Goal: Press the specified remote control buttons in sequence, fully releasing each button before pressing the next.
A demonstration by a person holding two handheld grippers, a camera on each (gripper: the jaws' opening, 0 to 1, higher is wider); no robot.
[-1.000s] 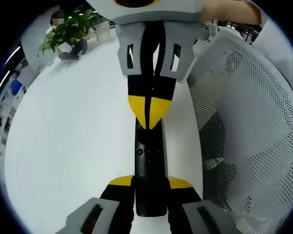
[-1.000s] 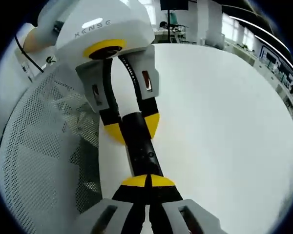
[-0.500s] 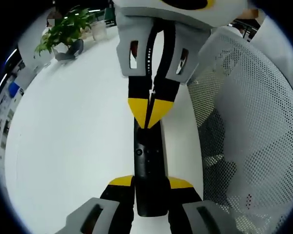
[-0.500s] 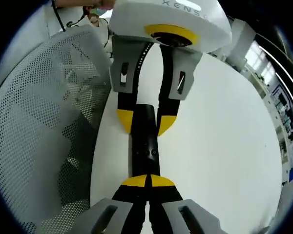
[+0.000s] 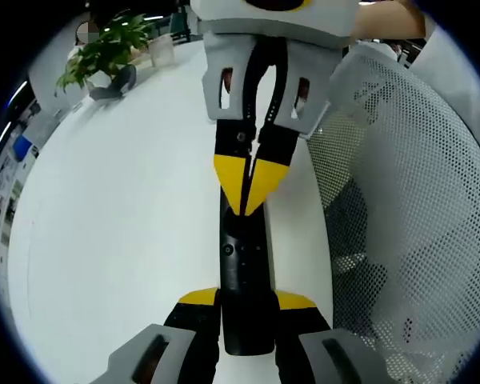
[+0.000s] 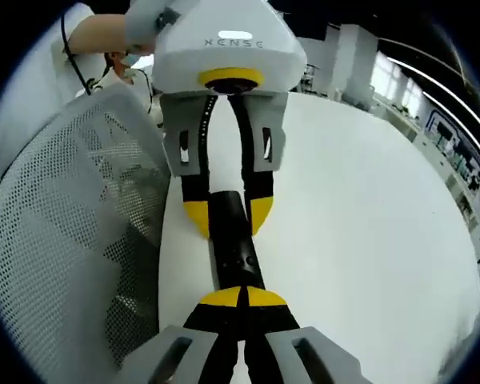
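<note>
**Black remote clamped at one end, pressed at the other**

Black and slim, the plastic remote control (image 5: 245, 280) lay along the white table (image 5: 112, 240), and you held its near end between your left gripper (image 5: 246, 302)'s yellow-tipped jaws. Your right gripper (image 5: 246, 186) came in from the far side with its jaws closed together, tips down on the remote's upper face. In the right gripper view those closed tips (image 6: 242, 298) sat on the remote (image 6: 234, 250), beside a white mesh chair back (image 6: 72, 240). A green potted plant (image 5: 104, 50) stood far off.
</note>
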